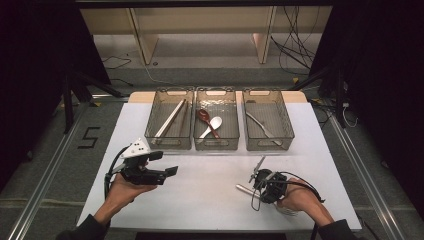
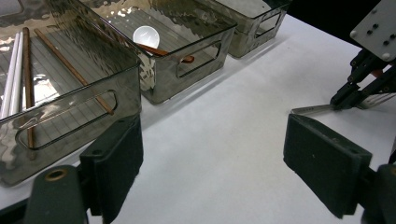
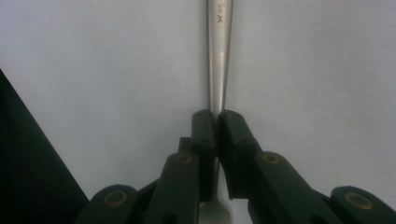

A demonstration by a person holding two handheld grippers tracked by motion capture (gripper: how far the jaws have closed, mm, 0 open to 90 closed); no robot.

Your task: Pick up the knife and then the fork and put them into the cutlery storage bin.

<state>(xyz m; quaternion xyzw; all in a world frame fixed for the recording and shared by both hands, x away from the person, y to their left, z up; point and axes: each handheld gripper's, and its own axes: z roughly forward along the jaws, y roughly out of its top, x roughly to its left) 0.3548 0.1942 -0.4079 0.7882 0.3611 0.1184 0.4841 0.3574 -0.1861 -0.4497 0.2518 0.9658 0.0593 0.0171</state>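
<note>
A metal fork (image 1: 243, 189) lies flat on the white table (image 1: 200, 192) at the front right. Its handle points left and its tines (image 1: 288, 210) show beside the person's right hand. My right gripper (image 1: 257, 187) points down and is shut on the fork. In the right gripper view, the two black jaws of my right gripper (image 3: 218, 116) press on the fork handle (image 3: 219, 56) from both sides. My left gripper (image 1: 164, 163) is held at the front left, jaws wide apart with nothing between them. The left gripper view shows my left gripper (image 2: 212, 163) open above bare table, with the fork handle (image 2: 310, 109) farther off.
Three smoked clear trays stand in a row at the back of the table. The left tray (image 1: 167, 145) holds chopsticks (image 1: 170, 120), the middle tray (image 1: 216, 146) a brown spoon (image 1: 204, 116) and a white spoon (image 1: 214, 124), and the right tray (image 1: 267, 146) a metal utensil (image 1: 262, 126).
</note>
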